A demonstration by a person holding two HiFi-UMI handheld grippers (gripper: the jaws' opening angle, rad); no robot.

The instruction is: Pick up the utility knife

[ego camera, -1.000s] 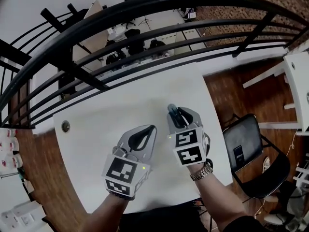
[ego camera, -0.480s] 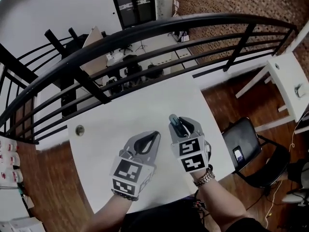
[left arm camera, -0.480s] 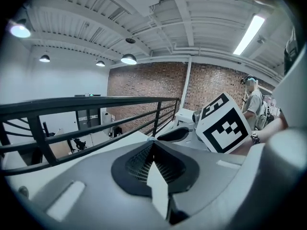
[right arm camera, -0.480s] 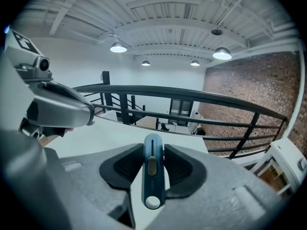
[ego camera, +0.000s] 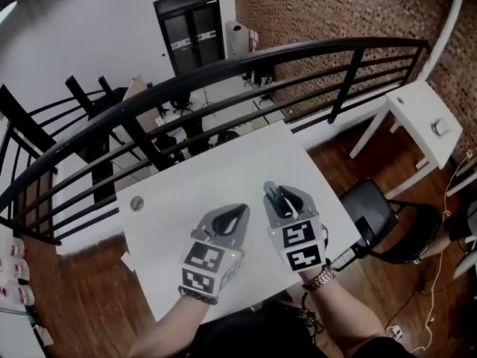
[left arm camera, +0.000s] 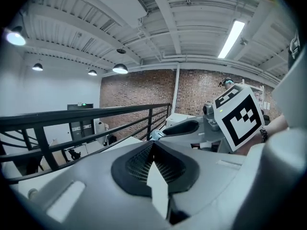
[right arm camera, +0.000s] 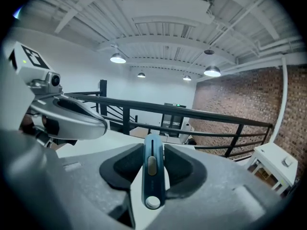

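Observation:
The utility knife [right arm camera: 152,176] is dark blue with a grey slider, and it stands lengthwise between the pads of my right gripper [right arm camera: 153,145], which is shut on it. In the head view the knife [ego camera: 274,197] pokes out past the right gripper [ego camera: 273,191], held well above the white table [ego camera: 194,177]. My left gripper [ego camera: 239,211] hovers beside it on the left, shut with nothing in it. In the left gripper view its pads [left arm camera: 144,159] meet at the tips [left arm camera: 153,143], and the right gripper [left arm camera: 192,128] shows close by on the right.
A black metal railing [ego camera: 223,73] runs along the table's far edge. A small round fitting [ego camera: 136,203] sits in the table's left corner. A black chair [ego camera: 373,215] stands right of the table, and a small white side table [ego camera: 417,118] further right.
Both grippers have risen away from the table, the right one carrying the knife. The table now looks smaller and further below, and more of the room shows beyond the railing.

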